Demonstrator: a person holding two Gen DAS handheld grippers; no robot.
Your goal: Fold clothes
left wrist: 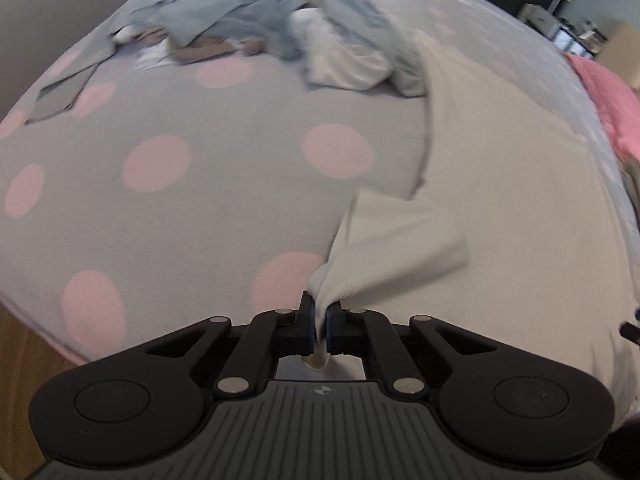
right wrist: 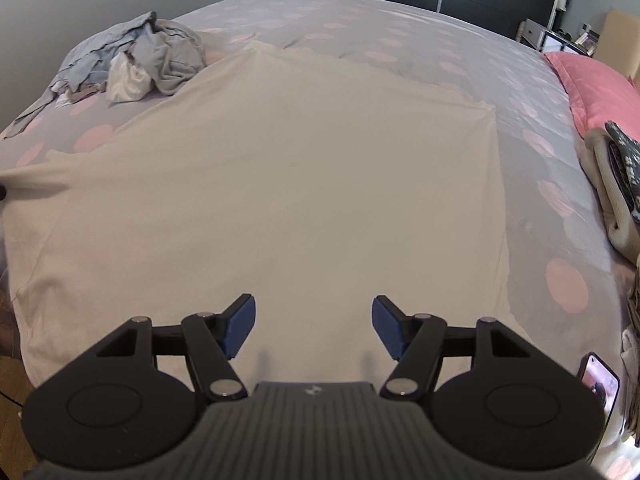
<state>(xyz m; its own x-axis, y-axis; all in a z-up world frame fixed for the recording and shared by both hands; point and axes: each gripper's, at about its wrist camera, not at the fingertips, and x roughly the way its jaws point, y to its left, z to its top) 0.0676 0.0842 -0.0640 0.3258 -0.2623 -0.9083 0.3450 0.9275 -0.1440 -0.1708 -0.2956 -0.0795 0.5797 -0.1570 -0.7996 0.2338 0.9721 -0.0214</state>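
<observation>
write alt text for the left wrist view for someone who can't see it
The left claw is shut on a bunched sleeve of a cream shirt spread on a bed. The grey bedspread has pink dots, and a pile of blue-grey and white clothes lies at its far side.

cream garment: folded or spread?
Mostly spread: the large cream cloth garment lies flat on the dotted bedcover; only its sleeve is pinched in the left tool.

No legible text or labels
</observation>
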